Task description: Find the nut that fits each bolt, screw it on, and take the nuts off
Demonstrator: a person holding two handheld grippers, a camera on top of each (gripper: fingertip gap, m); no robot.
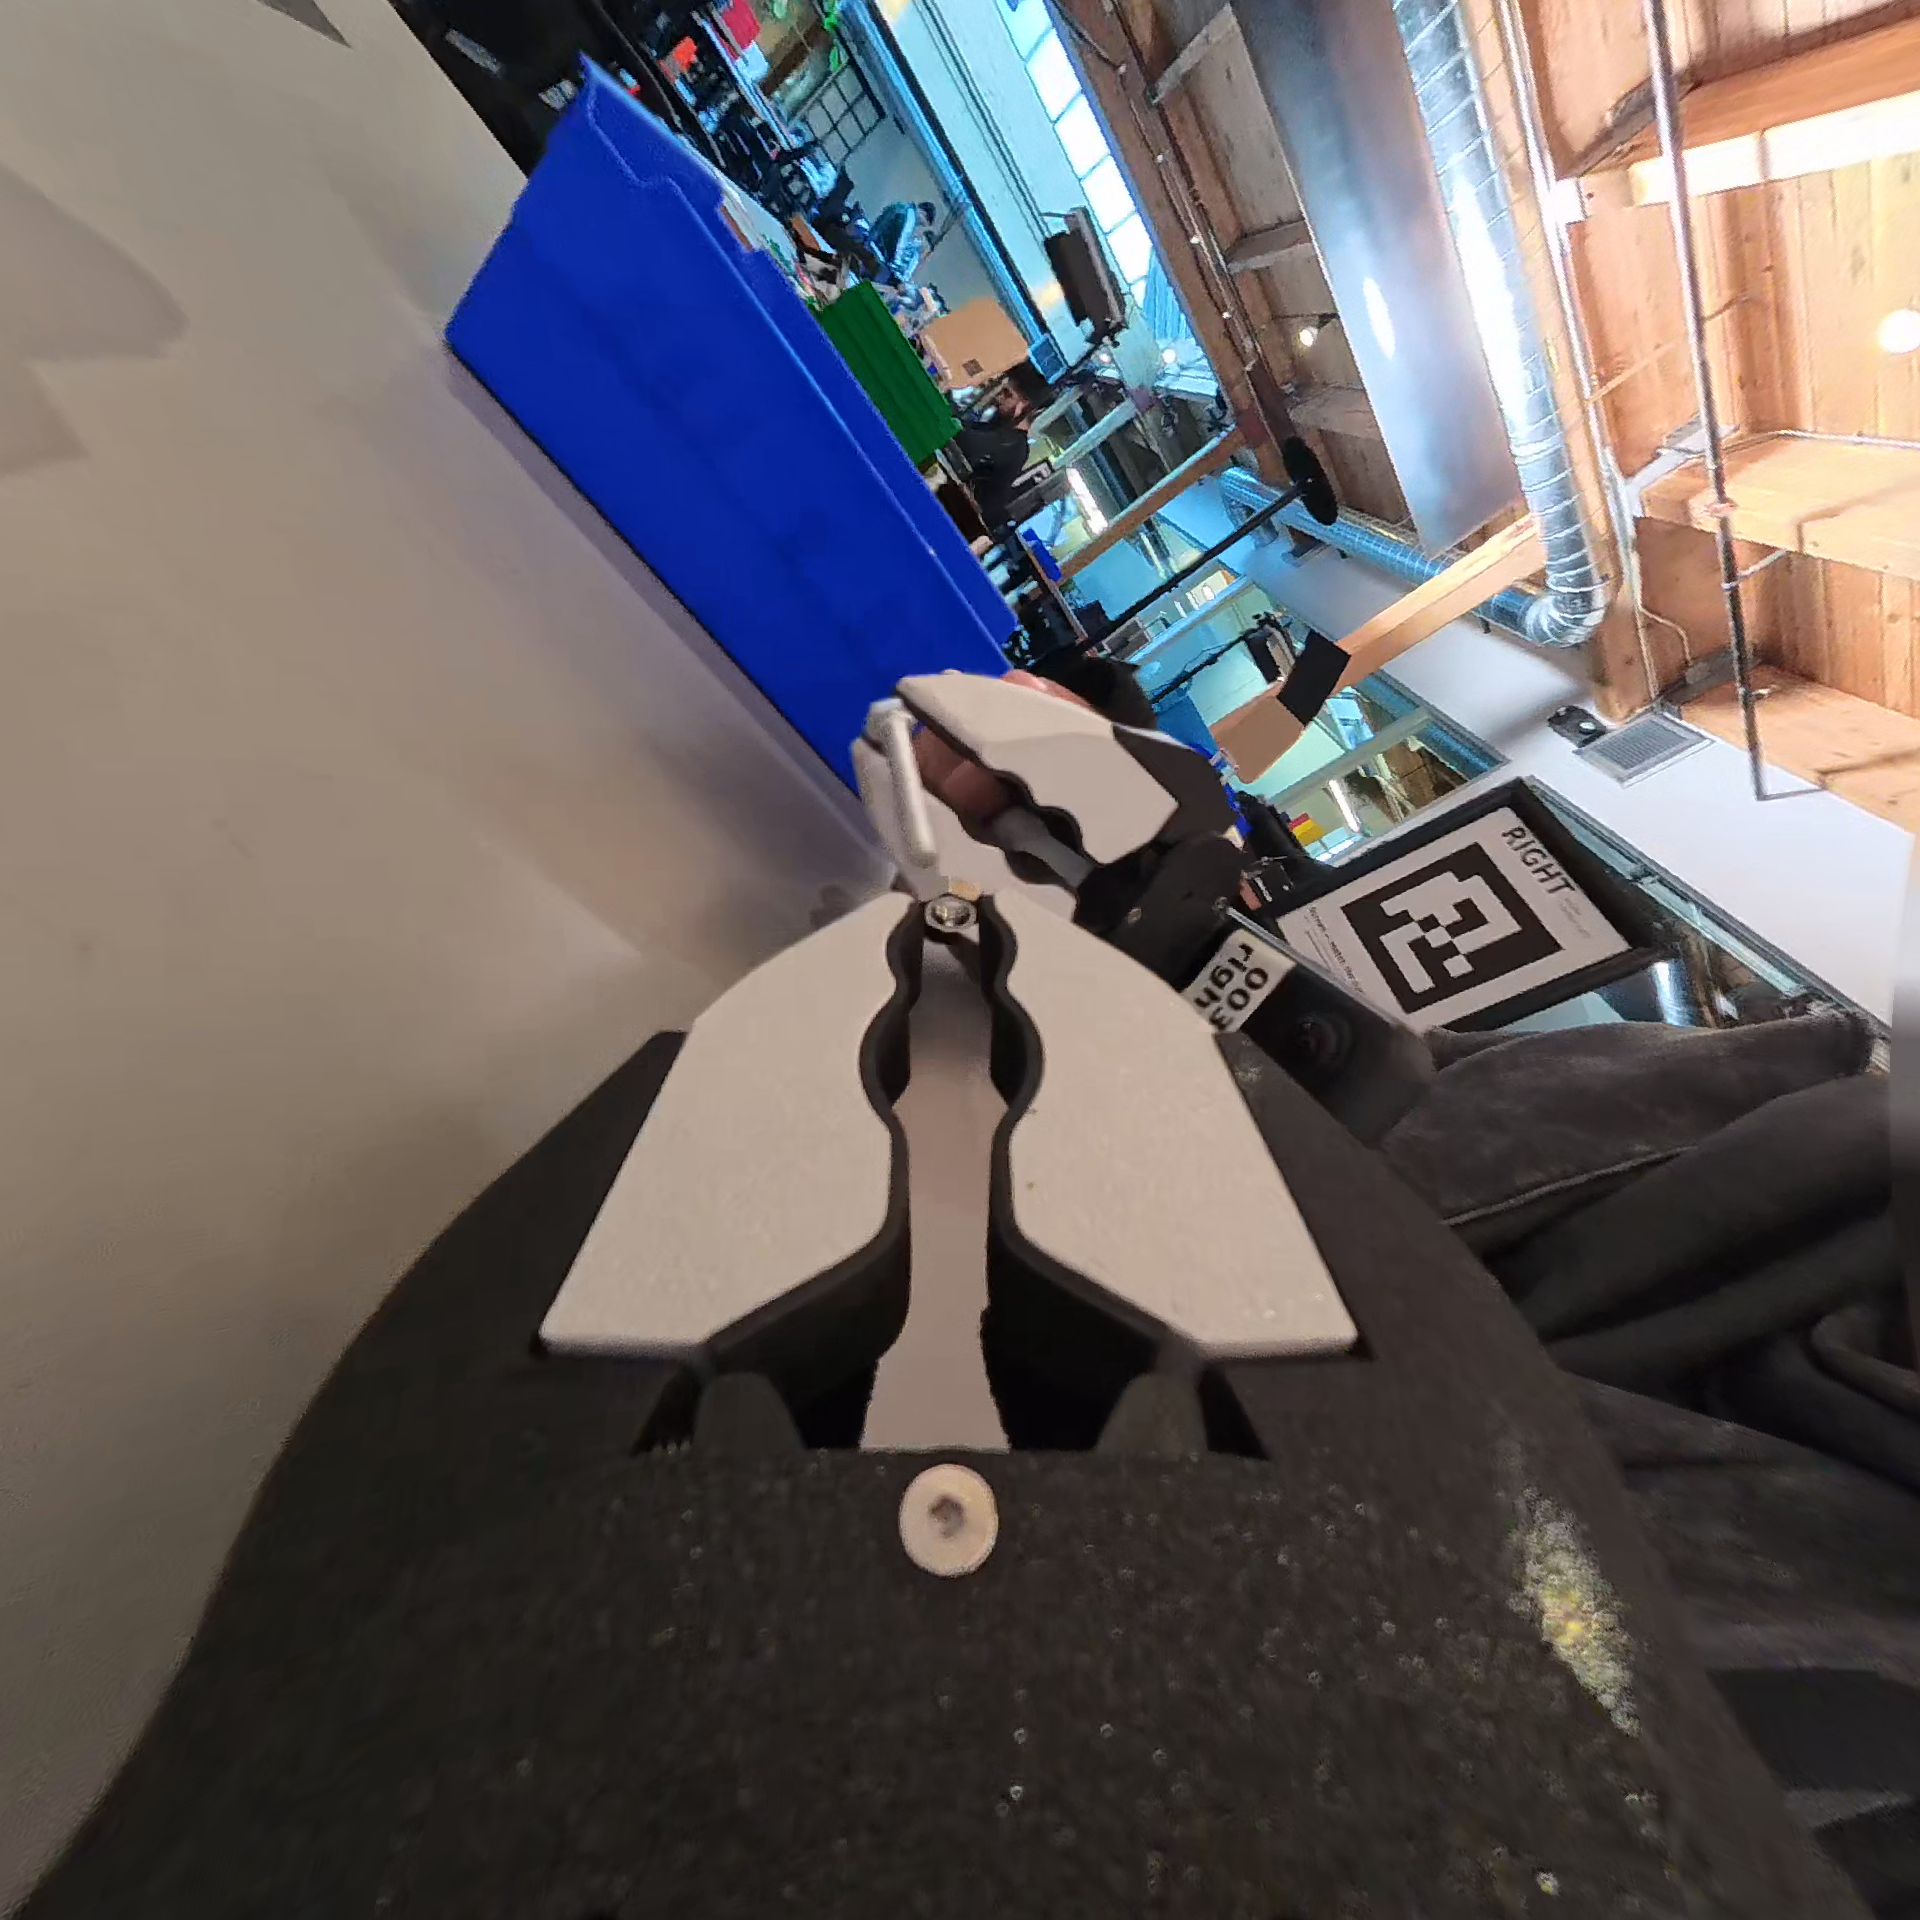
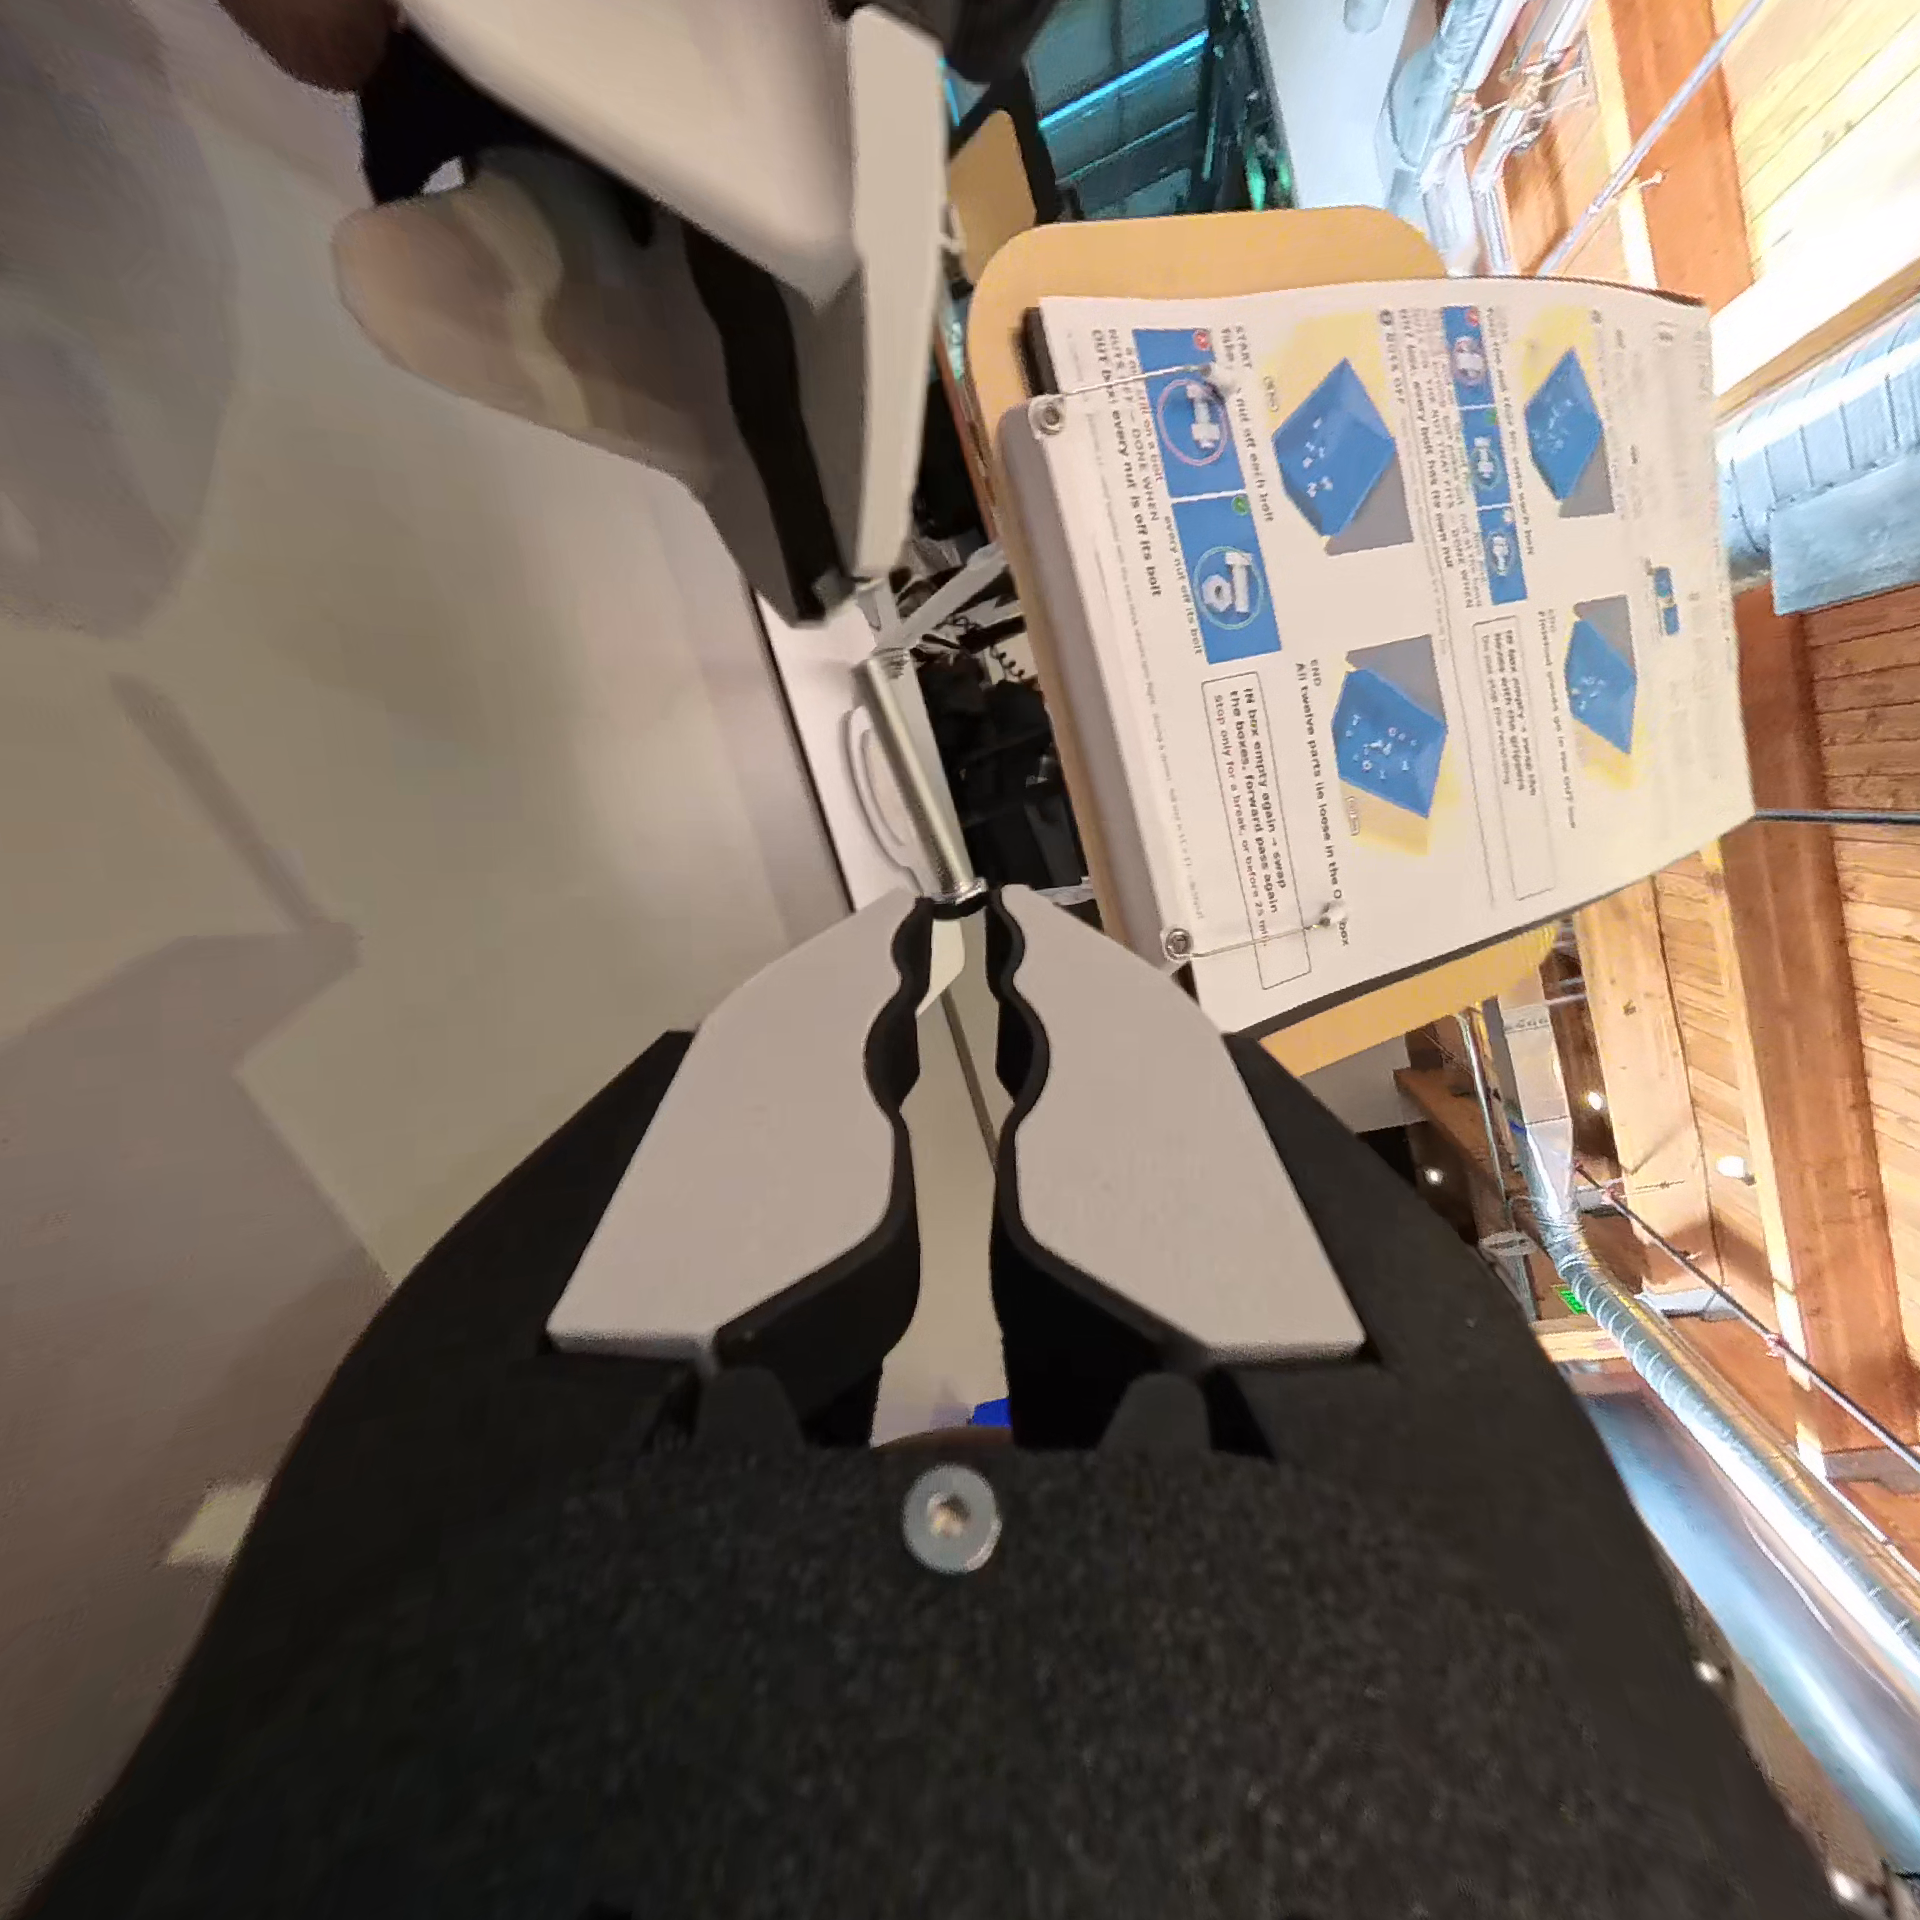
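My left gripper (image 1: 951, 914) has its fingertips pinched on a small silvery nut (image 1: 949, 913), with only a narrow gap left between the two pale fingers behind it. Just beyond that tip, in the left wrist view, the right gripper (image 1: 902, 795) comes in from the right, and a long pale bolt (image 1: 900, 792) runs across its tips, the bolt's lower end reaching down almost onto the nut; I cannot tell whether thread and nut are actually engaged.

My right gripper (image 2: 958, 902), seen in its own view, is clamped on one end of the bolt (image 2: 914, 774), and the shiny shaft points straight away from the fingertips. The far end of the bolt meets the other gripper's blurred pale fingers (image 2: 821, 312), which fill the upper left of that view.

For room: the white table (image 1: 260, 727) lies open to the left of both tools. A blue bin (image 1: 675, 416) stands farther off, well apart from the tips. To the right in the right wrist view an instruction sheet on a stand (image 2: 1351, 623) sits beyond the table edge (image 2: 810, 727), clear of the bolt. A dark sleeve (image 1: 1662, 1195) lies close at the right.
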